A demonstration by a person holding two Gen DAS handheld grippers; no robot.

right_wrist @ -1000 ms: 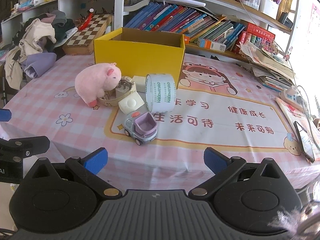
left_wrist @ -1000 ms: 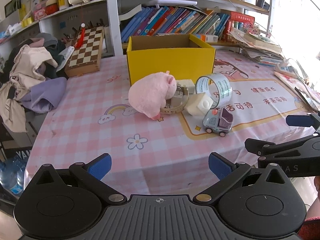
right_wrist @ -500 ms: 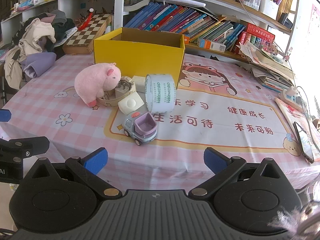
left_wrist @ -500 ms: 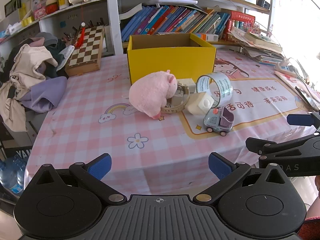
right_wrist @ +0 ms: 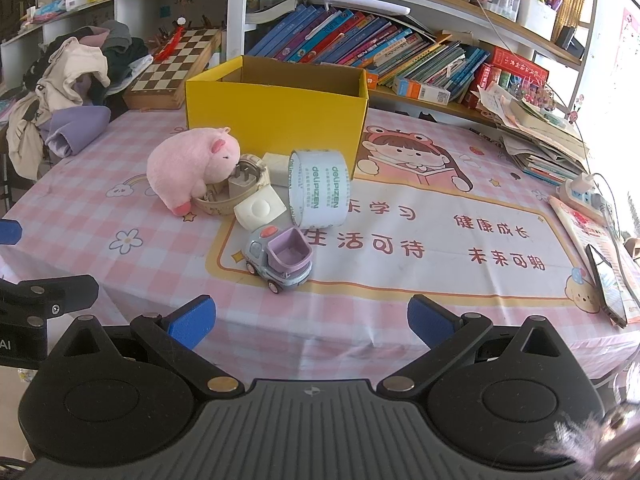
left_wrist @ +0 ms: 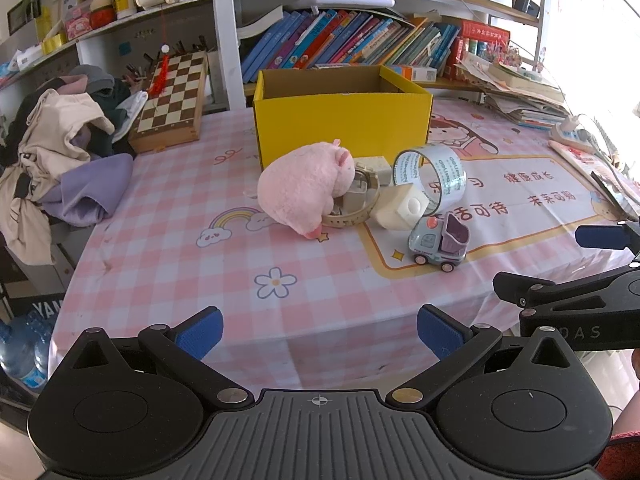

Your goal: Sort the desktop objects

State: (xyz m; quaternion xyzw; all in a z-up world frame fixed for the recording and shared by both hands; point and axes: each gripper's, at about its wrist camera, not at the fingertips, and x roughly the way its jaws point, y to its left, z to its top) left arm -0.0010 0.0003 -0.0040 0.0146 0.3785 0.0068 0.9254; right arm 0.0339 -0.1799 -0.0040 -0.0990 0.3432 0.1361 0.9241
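An open yellow box (left_wrist: 344,122) (right_wrist: 276,114) stands mid-table. In front of it lie a pink plush pig (left_wrist: 306,190) (right_wrist: 190,166), a beige watch (left_wrist: 358,204) (right_wrist: 236,190), a cream cube (left_wrist: 400,206) (right_wrist: 260,210), a roll of tape (left_wrist: 434,180) (right_wrist: 320,188) and a toy truck (left_wrist: 440,242) (right_wrist: 282,258). My left gripper (left_wrist: 318,330) and right gripper (right_wrist: 310,318) are both open and empty, held at the table's near edge, well short of the objects.
A chessboard (left_wrist: 172,98) and a pile of clothes (left_wrist: 52,148) lie at the left. Bookshelves (right_wrist: 380,48) stand behind the box. Stacked papers (right_wrist: 536,136), a power strip (right_wrist: 580,192) and a phone (right_wrist: 606,284) lie at the right.
Both views have edged slightly toward the table; the objects have not moved and both grippers stay open.
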